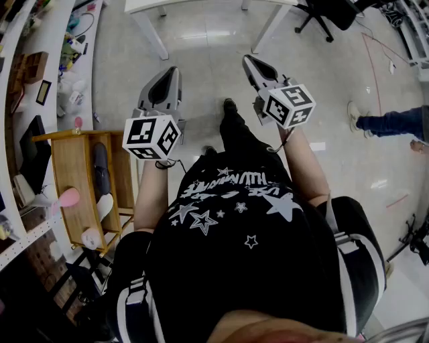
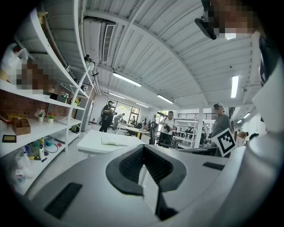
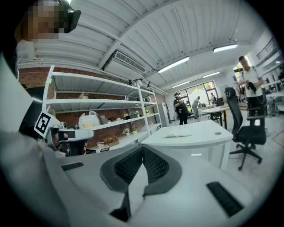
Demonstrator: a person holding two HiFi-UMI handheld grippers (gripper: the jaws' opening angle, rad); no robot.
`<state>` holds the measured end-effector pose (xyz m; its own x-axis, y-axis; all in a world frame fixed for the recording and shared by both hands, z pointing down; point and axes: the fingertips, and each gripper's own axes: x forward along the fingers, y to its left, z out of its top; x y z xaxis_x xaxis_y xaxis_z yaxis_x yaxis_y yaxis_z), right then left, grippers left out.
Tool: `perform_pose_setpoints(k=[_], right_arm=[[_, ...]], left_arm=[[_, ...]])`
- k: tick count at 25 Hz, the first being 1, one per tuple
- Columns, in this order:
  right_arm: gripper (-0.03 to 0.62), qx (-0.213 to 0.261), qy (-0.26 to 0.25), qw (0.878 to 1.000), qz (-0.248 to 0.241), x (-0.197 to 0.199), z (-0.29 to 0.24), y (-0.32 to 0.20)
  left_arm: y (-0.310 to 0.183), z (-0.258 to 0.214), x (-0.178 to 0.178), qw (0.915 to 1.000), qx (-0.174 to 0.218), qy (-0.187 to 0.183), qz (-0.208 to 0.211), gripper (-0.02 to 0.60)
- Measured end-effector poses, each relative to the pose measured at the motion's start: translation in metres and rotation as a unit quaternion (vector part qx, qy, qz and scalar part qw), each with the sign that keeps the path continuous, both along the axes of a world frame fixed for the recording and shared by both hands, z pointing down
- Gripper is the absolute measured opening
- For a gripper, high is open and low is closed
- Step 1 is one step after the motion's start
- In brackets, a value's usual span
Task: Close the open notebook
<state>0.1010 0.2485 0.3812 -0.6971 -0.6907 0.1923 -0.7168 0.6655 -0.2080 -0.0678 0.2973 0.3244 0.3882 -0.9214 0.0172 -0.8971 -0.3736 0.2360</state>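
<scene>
The open notebook lies flat on a white table some way ahead of me, its pages spread; the right gripper view shows the notebook on the same table. In the head view only the table's near edge shows, and the notebook is out of sight there. My left gripper and my right gripper are held out at waist height over the floor, well short of the table. Each has its jaws pressed together with nothing between them, as the left gripper and the right gripper show in their own views.
White shelving with small items runs along the left, with a wooden cabinet in front of it. A black office chair stands right of the table. Several people stand in the background, and another person's legs are at the right.
</scene>
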Motion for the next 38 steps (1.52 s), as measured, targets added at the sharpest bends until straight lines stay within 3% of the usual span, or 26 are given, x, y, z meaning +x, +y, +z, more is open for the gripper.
perform_pose_setpoints(k=[4, 10, 25, 38], right_arm=[[0.008, -0.002, -0.018, 1.0, 0.009, 0.005, -0.003, -0.026], [0.008, -0.011, -0.04, 0.999, 0.001, 0.003, 0.003, -0.104], [0.008, 0.006, -0.03, 0.999, -0.022, 0.034, -0.005, -0.253], [0.009, 0.003, -0.018, 0.998, -0.058, 0.043, 0.009, -0.317]], left_arm=[[-0.013, -0.004, 0.002, 1.0, 0.003, -0.006, -0.007, 0.011], [-0.079, 0.005, 0.001, 0.9994, -0.009, -0.015, -0.028, 0.011], [-0.226, -0.006, 0.031, 0.9972, -0.01, -0.035, -0.065, 0.011], [-0.295, -0.003, 0.057, 0.9943, -0.021, -0.053, -0.09, 0.011]])
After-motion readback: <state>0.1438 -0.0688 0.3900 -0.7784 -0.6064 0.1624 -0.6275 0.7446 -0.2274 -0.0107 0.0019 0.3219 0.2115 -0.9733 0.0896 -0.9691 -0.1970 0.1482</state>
